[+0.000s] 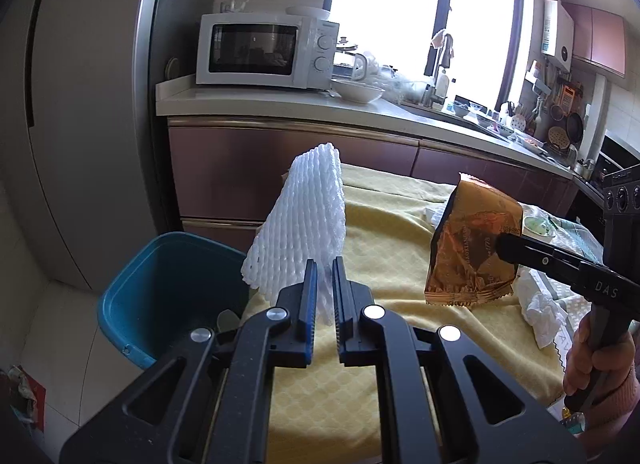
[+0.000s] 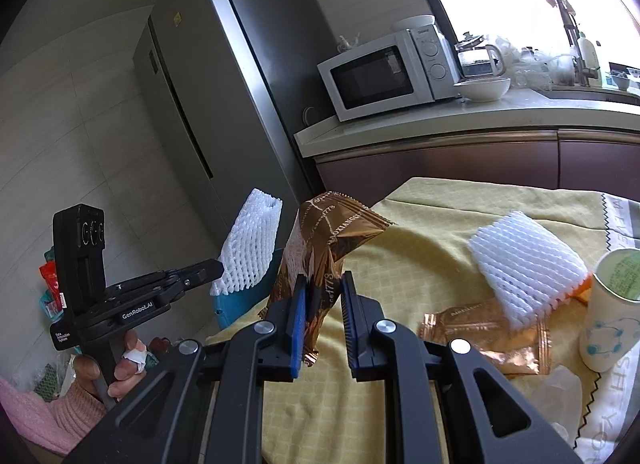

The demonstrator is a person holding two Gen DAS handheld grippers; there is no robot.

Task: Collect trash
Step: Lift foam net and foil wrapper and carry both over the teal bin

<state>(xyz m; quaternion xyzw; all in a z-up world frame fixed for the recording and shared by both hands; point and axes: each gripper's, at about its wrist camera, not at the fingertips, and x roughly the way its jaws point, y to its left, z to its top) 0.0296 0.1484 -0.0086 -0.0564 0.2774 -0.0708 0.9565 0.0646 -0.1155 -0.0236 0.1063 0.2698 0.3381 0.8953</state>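
Observation:
My left gripper [image 1: 325, 269] is shut on a white foam fruit net [image 1: 302, 220], held upright over the table's left end beside the blue trash bin [image 1: 160, 288]. The same net [image 2: 250, 246] and left gripper [image 2: 218, 268] show at the left of the right wrist view, with the bin [image 2: 236, 304] just under them. My right gripper [image 2: 323, 284] is shut on a crumpled gold-brown snack wrapper [image 2: 332, 236]. In the left wrist view that wrapper [image 1: 468, 244] hangs above the yellow cloth, pinched by the right gripper [image 1: 502, 246].
On the yellow-clothed table [image 2: 420, 224] lie a second foam net [image 2: 528, 264], another gold wrapper [image 2: 488, 334], a white paper cup [image 2: 612, 304] and a crumpled tissue [image 1: 542, 314]. Behind stand a refrigerator [image 2: 208, 84], a counter with a microwave [image 1: 264, 50] and a bowl [image 1: 358, 90].

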